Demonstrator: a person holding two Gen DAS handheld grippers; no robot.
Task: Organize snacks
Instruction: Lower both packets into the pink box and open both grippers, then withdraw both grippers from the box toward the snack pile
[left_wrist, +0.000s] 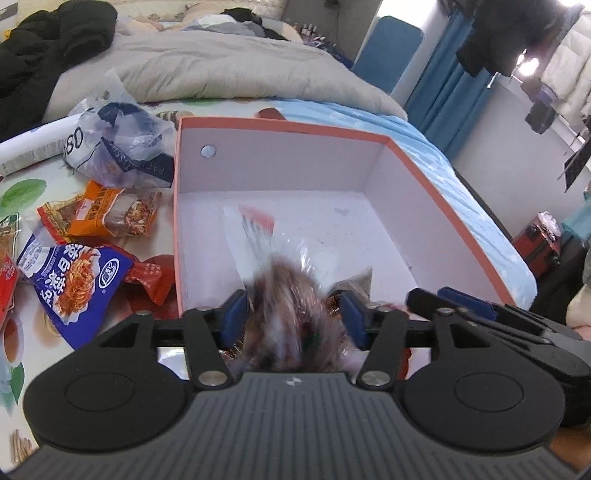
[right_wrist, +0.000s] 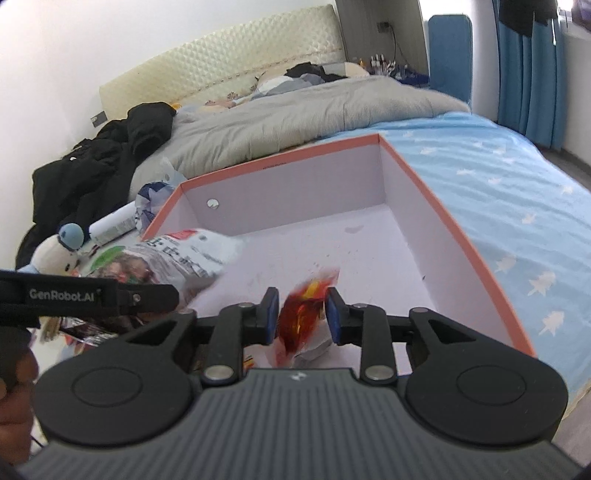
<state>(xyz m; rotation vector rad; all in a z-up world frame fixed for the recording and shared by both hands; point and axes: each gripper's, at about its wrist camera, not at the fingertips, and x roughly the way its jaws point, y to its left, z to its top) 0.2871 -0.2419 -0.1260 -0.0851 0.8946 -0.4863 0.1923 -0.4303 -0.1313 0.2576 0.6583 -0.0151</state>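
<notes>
An orange-rimmed box (left_wrist: 280, 125) with a white inside lies open on the bed, also seen in the right wrist view (right_wrist: 258, 166). My left gripper (left_wrist: 293, 317) hangs over its near left corner. A blurred clear-and-white snack bag (left_wrist: 284, 295) with brown contents sits between its blue pads, which stand apart from it. That bag (right_wrist: 177, 258) reaches over the box's left wall. My right gripper (right_wrist: 302, 314) is over the box floor, open, with a blurred red and orange packet (right_wrist: 304, 314) loose between its pads.
Loose snacks lie left of the box: a blue packet (left_wrist: 74, 280), an orange packet (left_wrist: 107, 214), a red one (left_wrist: 151, 277) and a crumpled plastic bag (left_wrist: 122, 147). A plush toy (right_wrist: 59, 251), a black jacket (right_wrist: 92, 173) and a grey duvet (right_wrist: 295, 110) lie beyond.
</notes>
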